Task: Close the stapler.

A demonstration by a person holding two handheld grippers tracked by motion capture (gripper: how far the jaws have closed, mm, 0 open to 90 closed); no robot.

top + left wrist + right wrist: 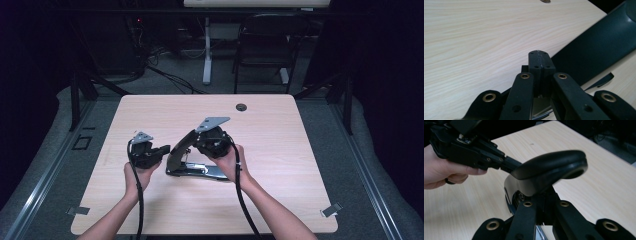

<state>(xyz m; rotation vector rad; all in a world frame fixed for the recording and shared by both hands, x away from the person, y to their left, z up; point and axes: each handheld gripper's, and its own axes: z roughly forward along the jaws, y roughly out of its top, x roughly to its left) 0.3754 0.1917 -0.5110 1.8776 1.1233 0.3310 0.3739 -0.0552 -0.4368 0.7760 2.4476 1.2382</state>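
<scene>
1. My left fingers (539, 60) are clenched flat against each other with nothing between them; their tip sits just beside the dark underside of the stapler's raised arm (599, 50), and I cannot tell whether it touches.
2. My right fingers (545, 205) are pressed together too, hidden in part behind the stapler's black handle (549, 170). I cannot tell whether they pinch any part of it or just rest against it.
3. From above, my left gripper (145, 152) is at the stapler's hinge end, pointing right, and my right gripper (214, 142) sits over its middle, with the grey three-cornered plate on top.
4. The large black stapler (192, 160) lies near the centre of the counter (280, 130), its shiny metal base flat on the wood and its handle tilted up and open.
5. In the right gripper view my left hand (441, 172) wraps the other gripper's body, just behind the handle's end.
6. I can read no brand, label or writing on the stapler or the grippers; the surfaces are plain black, and anything smaller is too blurred.
7. Farther out, a round dark grommet (241, 107) sits near the counter's far edge, and a black chair (265, 45) stands on the floor beyond.
</scene>
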